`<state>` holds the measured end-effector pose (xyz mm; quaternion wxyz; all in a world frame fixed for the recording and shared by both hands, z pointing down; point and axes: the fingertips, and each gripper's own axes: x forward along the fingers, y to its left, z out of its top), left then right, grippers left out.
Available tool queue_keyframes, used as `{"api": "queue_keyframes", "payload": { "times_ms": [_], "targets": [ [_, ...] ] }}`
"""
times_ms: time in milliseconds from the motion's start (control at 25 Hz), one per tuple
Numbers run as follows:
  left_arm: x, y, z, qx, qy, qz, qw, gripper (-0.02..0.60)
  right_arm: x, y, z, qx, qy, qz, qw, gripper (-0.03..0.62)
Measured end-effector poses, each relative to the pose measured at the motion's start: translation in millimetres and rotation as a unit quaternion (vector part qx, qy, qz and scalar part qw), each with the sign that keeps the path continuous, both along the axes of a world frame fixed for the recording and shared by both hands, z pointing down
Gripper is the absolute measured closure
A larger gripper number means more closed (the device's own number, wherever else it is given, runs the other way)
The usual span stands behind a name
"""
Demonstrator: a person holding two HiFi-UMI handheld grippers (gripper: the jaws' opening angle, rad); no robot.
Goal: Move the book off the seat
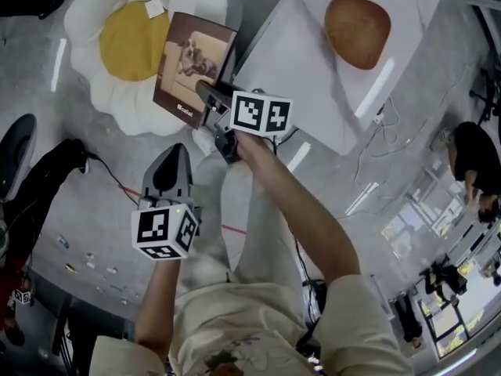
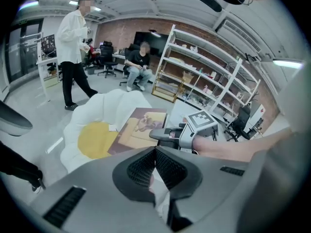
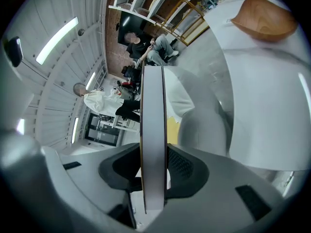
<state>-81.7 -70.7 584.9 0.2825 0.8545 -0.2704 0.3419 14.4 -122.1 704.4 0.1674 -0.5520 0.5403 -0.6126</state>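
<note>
Right gripper view puts the right gripper (image 3: pixel 153 176) at the bottom centre. Its jaws pinch the book (image 3: pixel 153 106), which we see edge-on as a pale vertical slab running up the middle of the frame. Head view shows the same grip from above: the jaws hold the book at its lower right edge, and the brown cover lies up and left of centre. The left gripper (image 2: pixel 155 166) has its jaws pressed together with nothing between them. In the head view it hovers lower left of centre, well apart from the book.

Outward from the grip, the seat (image 1: pixel 94 22), a flower-shaped cushion with white petals and a yellow centre, fills the upper left. In the head view the book overlaps the right-hand petals. In the left gripper view it stands tilted over them, and we cannot tell whether its far edge touches the cushion. At the upper right lies the white counter (image 1: pixel 313 92), bearing a brown bowl (image 1: pixel 358 30).

We judge the grasp done and the lift begun. What is left is to carry the book clear of the petals, set it down somewhere else, and open the jaws. The counter looks to us the nearest place for it.
</note>
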Motion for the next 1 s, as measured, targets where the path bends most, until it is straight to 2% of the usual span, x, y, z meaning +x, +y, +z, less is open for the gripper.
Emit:
{"api": "queue_keyframes", "payload": {
  "times_ms": [120,320,840,1000],
  "targets": [
    [23.0,12.2,4.9,-0.004,-0.003,0.015,0.9999,0.57,26.4,19.4,3.9,0.003,0.0,0.013,1.0,0.444],
    [34.9,15.4,0.8,0.0,-0.003,0.041,0.9992,0.57,38.7,38.1,0.9,0.003,0.007,0.022,1.0,0.444],
    [98.0,43.2,4.1,-0.004,0.001,0.103,0.9946,0.57,89.9,87.4,7.2,-0.001,0.011,0.053,0.999,0.444],
    [118.3,49.8,10.1,-0.003,-0.01,0.109,0.994,0.569,110.4,102.6,11.1,-0.005,0.006,0.062,0.998,0.444]
  ]
}}
